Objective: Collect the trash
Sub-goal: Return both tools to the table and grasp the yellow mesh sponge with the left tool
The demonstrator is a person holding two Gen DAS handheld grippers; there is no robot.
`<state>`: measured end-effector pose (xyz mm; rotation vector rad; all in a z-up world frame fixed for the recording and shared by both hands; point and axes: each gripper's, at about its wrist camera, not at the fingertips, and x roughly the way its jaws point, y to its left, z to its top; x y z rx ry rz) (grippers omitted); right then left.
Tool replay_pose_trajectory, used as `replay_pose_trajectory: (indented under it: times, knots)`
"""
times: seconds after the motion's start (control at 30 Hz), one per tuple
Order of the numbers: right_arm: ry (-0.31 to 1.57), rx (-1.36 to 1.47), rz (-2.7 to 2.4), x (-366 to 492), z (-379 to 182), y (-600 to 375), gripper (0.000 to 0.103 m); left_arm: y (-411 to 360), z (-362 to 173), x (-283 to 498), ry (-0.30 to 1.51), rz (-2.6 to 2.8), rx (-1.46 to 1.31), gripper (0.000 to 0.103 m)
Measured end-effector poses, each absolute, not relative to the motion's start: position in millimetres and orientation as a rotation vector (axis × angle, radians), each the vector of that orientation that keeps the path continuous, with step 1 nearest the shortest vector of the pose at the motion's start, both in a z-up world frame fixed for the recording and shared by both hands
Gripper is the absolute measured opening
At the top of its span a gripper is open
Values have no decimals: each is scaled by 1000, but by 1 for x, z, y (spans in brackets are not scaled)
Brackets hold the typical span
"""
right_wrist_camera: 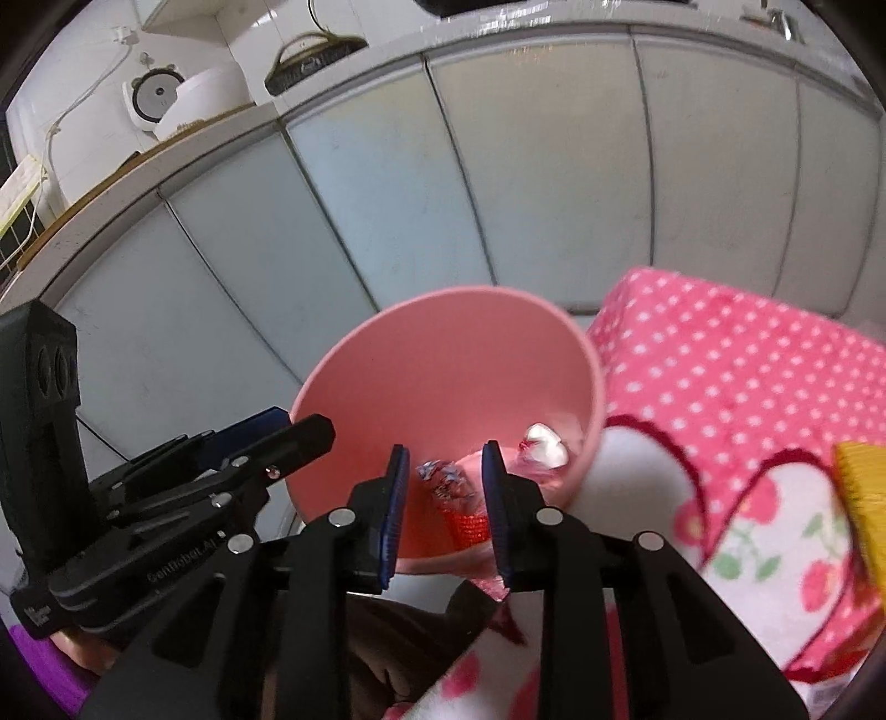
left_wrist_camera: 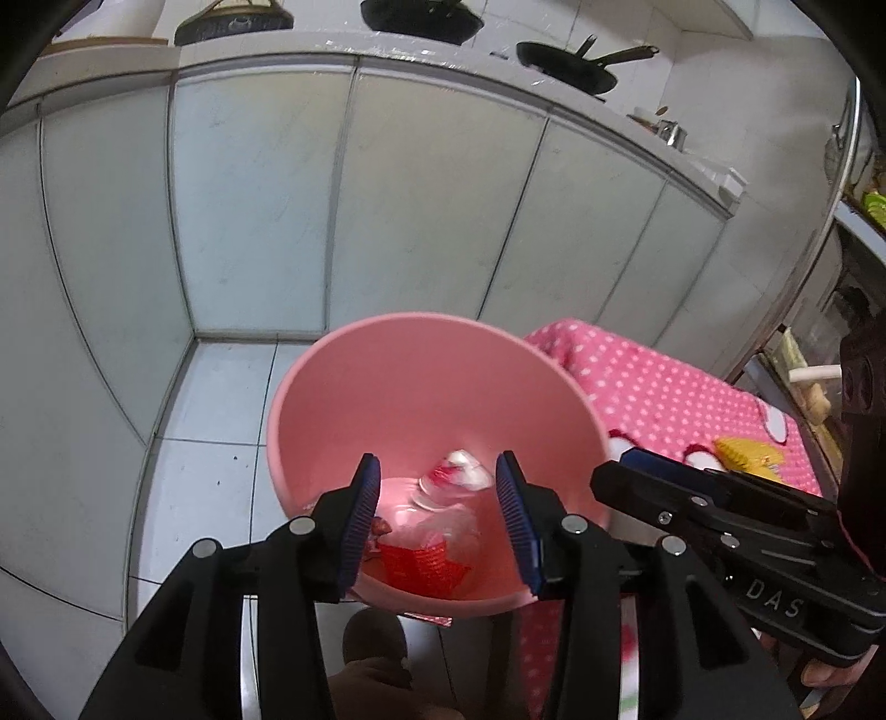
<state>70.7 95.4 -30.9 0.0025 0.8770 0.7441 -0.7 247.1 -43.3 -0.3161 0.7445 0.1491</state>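
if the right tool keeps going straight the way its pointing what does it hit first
Probably the wrappers lying in the pink bin: the right tool points down into its mouth, jaws apart and empty. Depth is unclear, so the near rim could come first.

Pale cabinet doors [left_wrist_camera: 266, 199] (under a pan-laden counter [left_wrist_camera: 387, 50]) meet a white tiled floor [left_wrist_camera: 210, 443].

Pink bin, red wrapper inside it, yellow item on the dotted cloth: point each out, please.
Pink bin [left_wrist_camera: 421, 387]: left wrist view, inner back wall.
Red wrapper [left_wrist_camera: 423, 567]: left wrist view, its crinkled middle.
Yellow item [left_wrist_camera: 747, 455]: left wrist view, top face.
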Motion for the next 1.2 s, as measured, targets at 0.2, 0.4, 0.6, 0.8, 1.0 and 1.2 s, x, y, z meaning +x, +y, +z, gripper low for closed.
replay_pose_trajectory:
  times: [0.2, 0.4, 0.6, 0.8, 1.0, 1.2]
  knots:
    - [832, -3, 706, 59, -16, 61, 28, 229, -21, -10, 696, 103, -311, 42]
    - [772, 14, 664, 49, 4, 20, 28, 197, -9, -12, 681, 47, -258, 41]
    - [723, 38, 605, 38, 23, -24, 28, 167, 3, -10, 667, 17, -251, 41]
    - [706, 71, 568, 29, 28, -65, 28, 145, 4, -9, 704, 4, -242, 43]
    - [696, 100, 496, 22, 25, -108, 28, 124, 13, -9, 690, -22, -214, 45]
    - [685, 146, 393, 13, 20, -163, 28, 106, 12, 3, 722, -57, -235, 46]
